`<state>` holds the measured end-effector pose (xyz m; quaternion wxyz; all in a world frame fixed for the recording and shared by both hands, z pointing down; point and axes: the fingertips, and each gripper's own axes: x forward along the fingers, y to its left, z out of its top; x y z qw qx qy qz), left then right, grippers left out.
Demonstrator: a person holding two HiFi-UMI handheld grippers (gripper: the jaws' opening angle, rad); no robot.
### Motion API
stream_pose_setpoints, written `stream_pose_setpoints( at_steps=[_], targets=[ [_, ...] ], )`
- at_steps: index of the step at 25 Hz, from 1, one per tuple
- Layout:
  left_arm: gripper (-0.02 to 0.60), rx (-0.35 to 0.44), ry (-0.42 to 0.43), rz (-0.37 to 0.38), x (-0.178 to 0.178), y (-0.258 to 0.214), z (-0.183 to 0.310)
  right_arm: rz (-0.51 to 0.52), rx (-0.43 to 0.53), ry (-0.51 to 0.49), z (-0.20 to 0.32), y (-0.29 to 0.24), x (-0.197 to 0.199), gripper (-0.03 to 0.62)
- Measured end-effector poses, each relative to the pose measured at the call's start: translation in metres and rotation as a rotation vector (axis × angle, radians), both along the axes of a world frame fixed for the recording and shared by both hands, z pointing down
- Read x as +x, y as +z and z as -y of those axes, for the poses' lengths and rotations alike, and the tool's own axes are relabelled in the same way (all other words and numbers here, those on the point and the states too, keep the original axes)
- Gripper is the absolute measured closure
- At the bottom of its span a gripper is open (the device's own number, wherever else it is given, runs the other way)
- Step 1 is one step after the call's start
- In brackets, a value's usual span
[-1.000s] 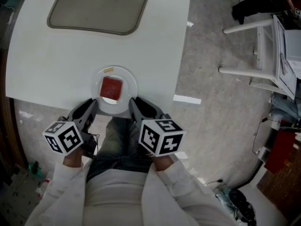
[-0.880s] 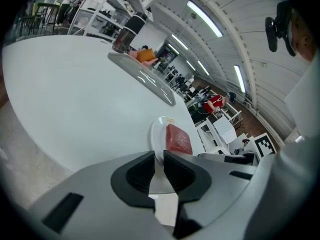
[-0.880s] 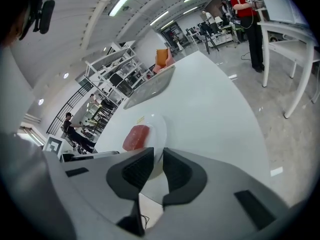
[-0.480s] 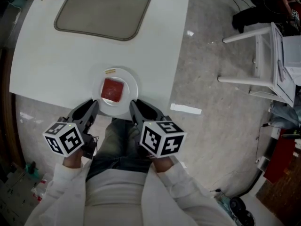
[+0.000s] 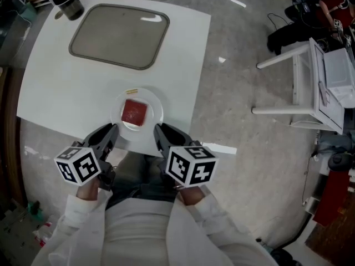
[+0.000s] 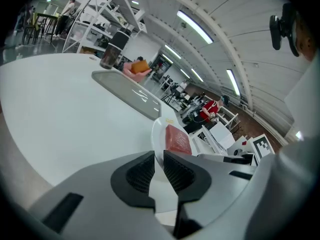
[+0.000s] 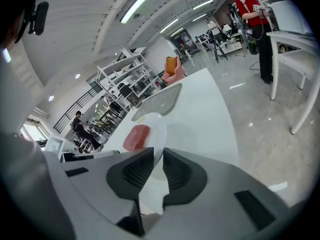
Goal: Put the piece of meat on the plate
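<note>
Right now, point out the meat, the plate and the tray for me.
meat [image 5: 134, 111], head view, middle of its top face.
plate [image 5: 156, 112], head view, bare right rim.
tray [image 5: 119, 36], head view, middle of its floor.

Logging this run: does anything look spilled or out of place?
Nothing stands out. The piece of meat lies flat at the middle of the plate, which sits wholly on the table.

Dark cylindrical cup gets clipped by the top edge, and the tiny yellowish speck on the round white plate is too small to identify.
</note>
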<state>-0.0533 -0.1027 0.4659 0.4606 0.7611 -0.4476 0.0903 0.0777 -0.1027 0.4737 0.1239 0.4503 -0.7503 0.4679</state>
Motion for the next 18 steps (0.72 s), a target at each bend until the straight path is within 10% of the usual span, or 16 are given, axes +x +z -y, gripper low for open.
stream_pose_setpoints(
  at_steps=[18],
  targets=[
    [0.526,0.027,0.075,-0.003,-0.03,-0.015,0.082,0.004,0.044,0.074,0.079,-0.018,-0.031,0.528]
  ],
)
